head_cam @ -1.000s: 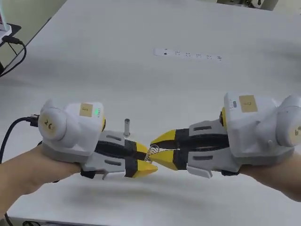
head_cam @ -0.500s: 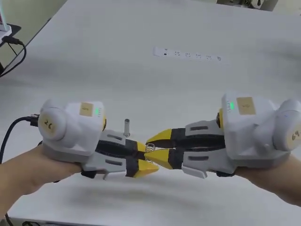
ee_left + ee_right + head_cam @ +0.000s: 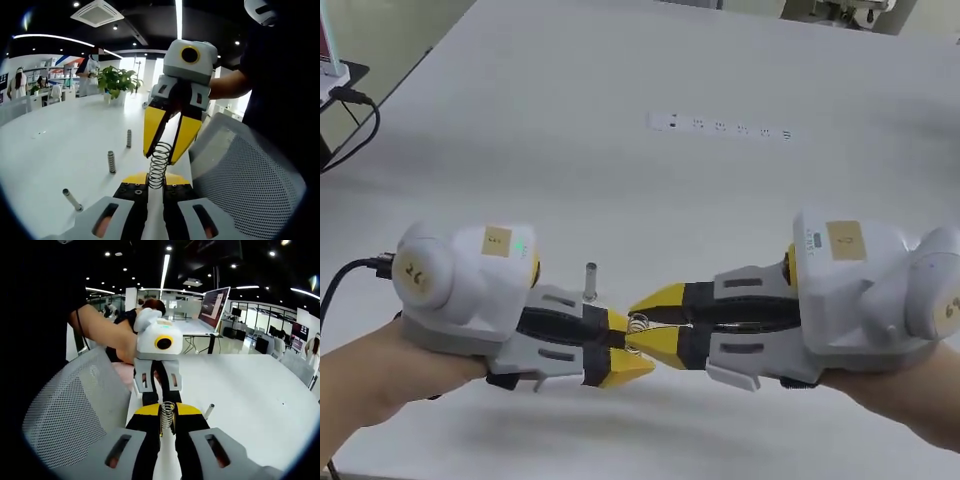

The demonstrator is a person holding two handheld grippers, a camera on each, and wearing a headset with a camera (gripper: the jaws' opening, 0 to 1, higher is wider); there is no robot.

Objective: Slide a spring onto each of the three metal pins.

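Note:
A small steel spring [image 3: 636, 323] hangs between my two grippers over the near edge of the white table [image 3: 620, 170]. In the left gripper view the spring [image 3: 159, 167] runs from my left gripper [image 3: 150, 181], shut on its lower end, up to the right gripper [image 3: 160, 156], whose yellow jaws pinch its upper coils. The right gripper view has the spring [image 3: 167, 416] between that gripper's own tips [image 3: 167, 411]. One bare metal pin [image 3: 72, 199] stands on the table. Two further pins [image 3: 111, 161] [image 3: 129, 138] each carry a spring. A pin [image 3: 590, 280] stands just behind my left gripper [image 3: 625, 350].
A white power strip [image 3: 720, 126] lies at the far middle of the table. A black cable [image 3: 345, 280] trails off the left gripper. A grey mesh chair [image 3: 70, 400] sits below the table's near edge. People and desks stand far off in the room.
The right gripper has moved left and drawn its jaws in on the spring. The head camera tilted a little, shifting the whole picture down. The left gripper has held still.

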